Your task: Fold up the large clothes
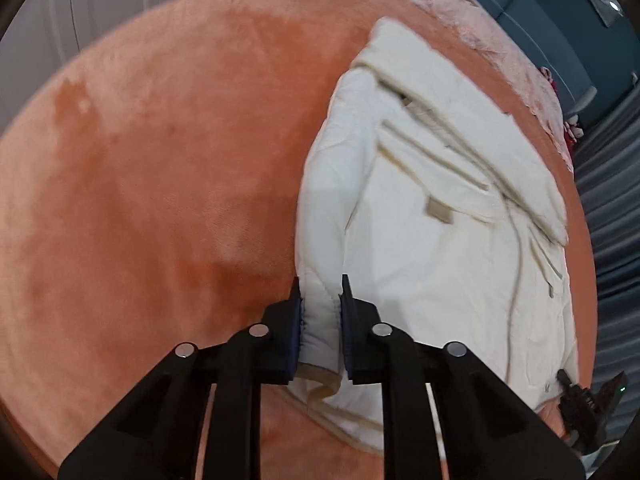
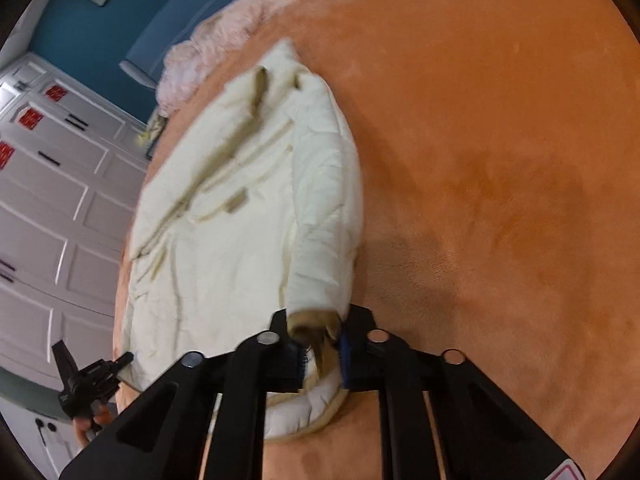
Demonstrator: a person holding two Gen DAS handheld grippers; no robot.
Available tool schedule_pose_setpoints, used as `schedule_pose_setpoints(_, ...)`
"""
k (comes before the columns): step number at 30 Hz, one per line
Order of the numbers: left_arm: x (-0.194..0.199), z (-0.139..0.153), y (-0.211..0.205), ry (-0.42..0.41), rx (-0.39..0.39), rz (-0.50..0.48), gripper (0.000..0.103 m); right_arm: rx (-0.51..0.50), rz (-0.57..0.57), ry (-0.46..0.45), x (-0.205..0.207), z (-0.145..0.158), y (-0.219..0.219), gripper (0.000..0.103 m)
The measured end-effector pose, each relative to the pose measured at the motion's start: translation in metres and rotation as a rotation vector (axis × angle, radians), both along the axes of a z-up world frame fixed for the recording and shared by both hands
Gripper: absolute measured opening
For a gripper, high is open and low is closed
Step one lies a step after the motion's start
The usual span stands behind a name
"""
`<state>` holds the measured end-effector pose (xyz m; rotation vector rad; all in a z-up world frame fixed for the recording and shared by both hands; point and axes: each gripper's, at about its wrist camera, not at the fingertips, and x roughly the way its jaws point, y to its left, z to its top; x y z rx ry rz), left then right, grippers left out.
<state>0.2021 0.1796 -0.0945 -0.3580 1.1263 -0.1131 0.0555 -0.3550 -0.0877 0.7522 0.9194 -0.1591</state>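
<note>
Two hand-held grippers, left [image 1: 320, 312] and right [image 2: 320, 344], each pinch one cream coat [image 1: 432, 240] sleeve cuff on one orange blanket [image 1: 160, 160]

A cream-white padded jacket [image 1: 432, 208] lies spread flat on an orange plush bedspread [image 1: 160, 160], front side up, with tan trim at its cuffs and hem. Both sleeves run along its sides, each cuff end lifted slightly off the surface.
</note>
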Motion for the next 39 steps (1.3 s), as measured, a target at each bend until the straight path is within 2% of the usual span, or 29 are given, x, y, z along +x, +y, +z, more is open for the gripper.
schedule_pose_setpoints(1,-0.007,0.008,0.0,-0.021,0.009,-0.01,0.008,-0.013,0.01,-0.014,-0.007,0.009,0.002,0.005)
schedule_pose_setpoints(4,-0.038,0.04,0.002,-0.084,0.042,-0.059,0.008,-0.035,0.043,-0.038,-0.041,0.037,0.009,0.004)
schedule_pose_setpoints(7,-0.086,0.067,0.01,-0.11,0.075,-0.129,0.007,-0.072,0.119,-0.017,-0.089,0.056,0.022,0.004)
schedule_pose_setpoints(13,-0.201,0.084,0.035,-0.058,0.167,-0.259,0.007,-0.101,0.272,0.098,-0.22,0.083,0.064,0.004)
schedule_pose_setpoints(16,-0.261,0.099,0.042,-0.013,0.226,-0.318,0.007,-0.078,0.297,0.14,-0.27,0.105,0.081,0.004)
schedule_pose_setpoints(19,-0.292,0.122,0.04,-0.02,0.214,-0.336,0.007,-0.099,0.277,0.085,-0.285,0.141,0.085,0.004)
schedule_pose_setpoints(21,-0.298,0.155,0.037,-0.104,0.175,-0.326,0.007,-0.163,0.251,-0.015,-0.274,0.172,0.081,0.004)
schedule_pose_setpoints(25,-0.266,0.197,0.027,-0.307,0.14,-0.261,0.008,-0.259,0.197,-0.208,-0.22,0.205,0.061,0.004)
schedule_pose_setpoints(26,-0.254,0.2,0.025,-0.336,0.144,-0.244,0.008,-0.293,0.177,-0.249,-0.197,0.207,0.054,0.004)
schedule_pose_setpoints(29,-0.202,0.2,0.015,-0.387,0.172,-0.18,0.008,-0.327,0.14,-0.292,-0.134,0.2,0.039,0.004)
schedule_pose_setpoints(32,-0.144,0.183,0.0,-0.394,0.233,-0.138,0.009,-0.343,0.113,-0.299,-0.077,0.186,0.026,0.004)
schedule_pose_setpoints(35,-0.09,0.153,-0.015,-0.357,0.303,-0.106,0.011,-0.35,0.083,-0.266,-0.026,0.156,0.018,0.004)
schedule_pose_setpoints(37,-0.061,0.134,-0.024,-0.32,0.347,-0.104,0.013,-0.336,0.071,-0.242,-0.012,0.132,0.015,0.004)
schedule_pose_setpoints(39,-0.033,0.108,-0.033,-0.287,0.381,-0.096,0.018,-0.315,0.041,-0.21,0.001,0.112,0.011,0.012)
